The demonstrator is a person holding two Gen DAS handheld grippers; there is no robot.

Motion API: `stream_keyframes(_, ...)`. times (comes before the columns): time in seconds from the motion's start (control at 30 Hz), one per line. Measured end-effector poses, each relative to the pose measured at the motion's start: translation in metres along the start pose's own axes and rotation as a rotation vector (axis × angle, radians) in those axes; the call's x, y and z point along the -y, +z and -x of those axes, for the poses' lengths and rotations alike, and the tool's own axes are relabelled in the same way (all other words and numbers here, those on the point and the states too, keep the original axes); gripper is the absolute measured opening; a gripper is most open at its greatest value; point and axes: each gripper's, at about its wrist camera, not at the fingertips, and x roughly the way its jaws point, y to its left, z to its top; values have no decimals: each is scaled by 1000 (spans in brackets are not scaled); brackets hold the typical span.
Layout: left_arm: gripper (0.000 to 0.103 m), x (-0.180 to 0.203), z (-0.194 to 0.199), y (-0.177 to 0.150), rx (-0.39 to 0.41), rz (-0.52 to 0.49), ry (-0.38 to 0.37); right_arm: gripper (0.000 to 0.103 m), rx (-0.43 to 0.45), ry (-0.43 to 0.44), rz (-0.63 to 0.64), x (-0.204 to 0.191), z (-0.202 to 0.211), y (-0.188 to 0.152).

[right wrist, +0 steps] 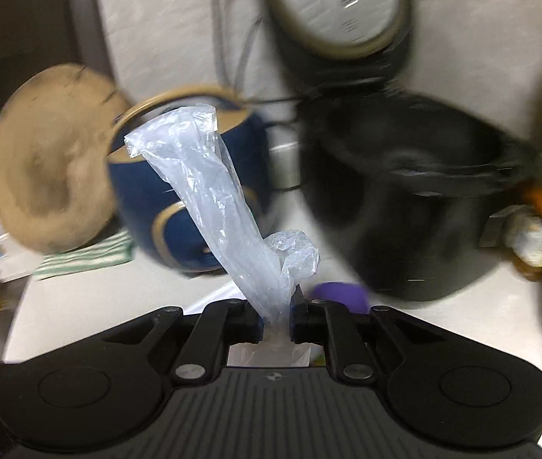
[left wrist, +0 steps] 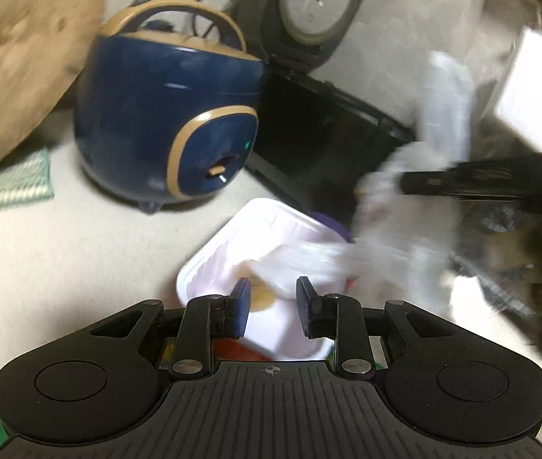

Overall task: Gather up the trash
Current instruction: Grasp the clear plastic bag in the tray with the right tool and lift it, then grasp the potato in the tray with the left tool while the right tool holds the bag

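Right wrist view: your right gripper [right wrist: 274,321] is clamped on a clear plastic bag [right wrist: 209,195], the jaws pinching its twisted lower end. The bag's long axis runs up and away from the fingertips, leaning to the left of the picture, with its open ragged end at the top in front of the blue rice cooker [right wrist: 179,206]. A smaller crumpled fold of the same plastic bulges out just right of the pinch. Beyond it, a purple object [right wrist: 341,294] sits on the pale countertop [right wrist: 110,298], next to a black cooker [right wrist: 423,199] whose lid stands open against the light wall. A round wooden board [right wrist: 49,160] leans at the left, with a green striped cloth [right wrist: 87,258] below it. Most of this background is blurred.

In the left wrist view, your left gripper [left wrist: 273,308] holds its jaws partly apart, on either side of the near edge of a white tray [left wrist: 232,252]; whether the pads press on that rim, I cannot tell. The tray lies on the same pale counter and holds some crumpled plastic and a brownish smear. To its right, your other gripper shows as a dark bar with the white plastic smeared by motion. The blue cooker and black cooker stand behind.
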Motion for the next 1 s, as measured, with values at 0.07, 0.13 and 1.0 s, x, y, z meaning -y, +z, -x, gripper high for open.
stream_keyframes(0.07, 30, 6, -12, 9, -39, -71, 28, 12, 29, -71, 6, 12, 13, -9)
stream_keyframes(0.13, 30, 11, -23, 15, -82, -123, 49, 12, 36, -137, 1, 26, 23, -22)
stream_keyframes(1.0, 42, 17, -114, 18, -308, -144, 77, 80, -88, -103, -273, 61, -5, -150)
